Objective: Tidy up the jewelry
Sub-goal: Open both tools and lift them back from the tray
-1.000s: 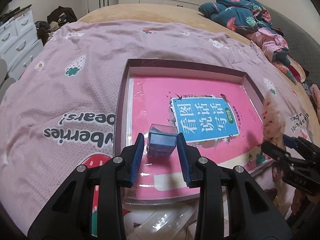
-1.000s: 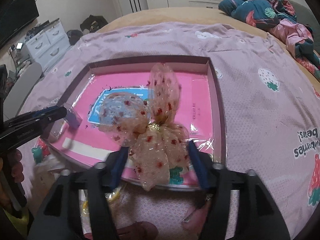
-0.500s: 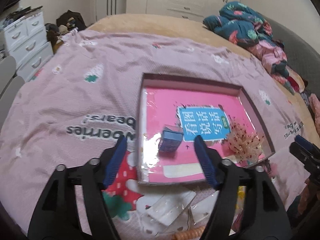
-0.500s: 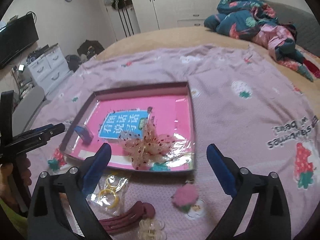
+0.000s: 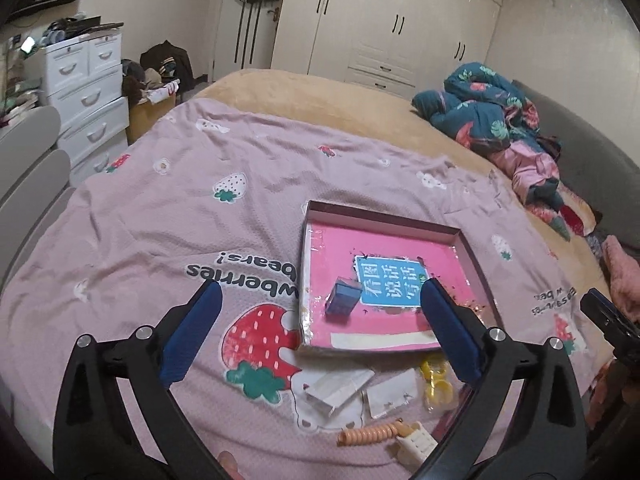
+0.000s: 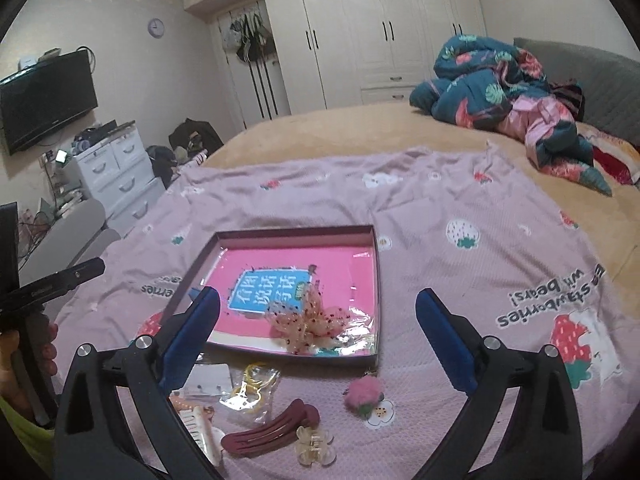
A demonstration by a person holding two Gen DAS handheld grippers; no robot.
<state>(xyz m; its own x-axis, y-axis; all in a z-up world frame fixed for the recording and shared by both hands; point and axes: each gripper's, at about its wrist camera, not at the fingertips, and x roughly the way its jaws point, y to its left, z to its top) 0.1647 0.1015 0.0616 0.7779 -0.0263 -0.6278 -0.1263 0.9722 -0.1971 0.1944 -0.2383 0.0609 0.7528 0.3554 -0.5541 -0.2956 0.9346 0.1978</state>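
A shallow pink-lined box lies on the bed. A small blue box rests in its near left part. A sheer dotted bow lies in its near right part. My left gripper is open and empty, raised above the near edge of the box. My right gripper is open and empty, raised above loose pieces on the sheet: a maroon hair clip, a clear flower claw clip, a pink pompom tie, bagged yellow bands.
The bed has a pink strawberry sheet. A crumpled quilt lies at the far right. White drawers stand left of the bed. A coiled orange tie and white cards lie near the front edge.
Both grippers let go, opened wide and pulled up and back. The blue box and the bow stay in the pink box.
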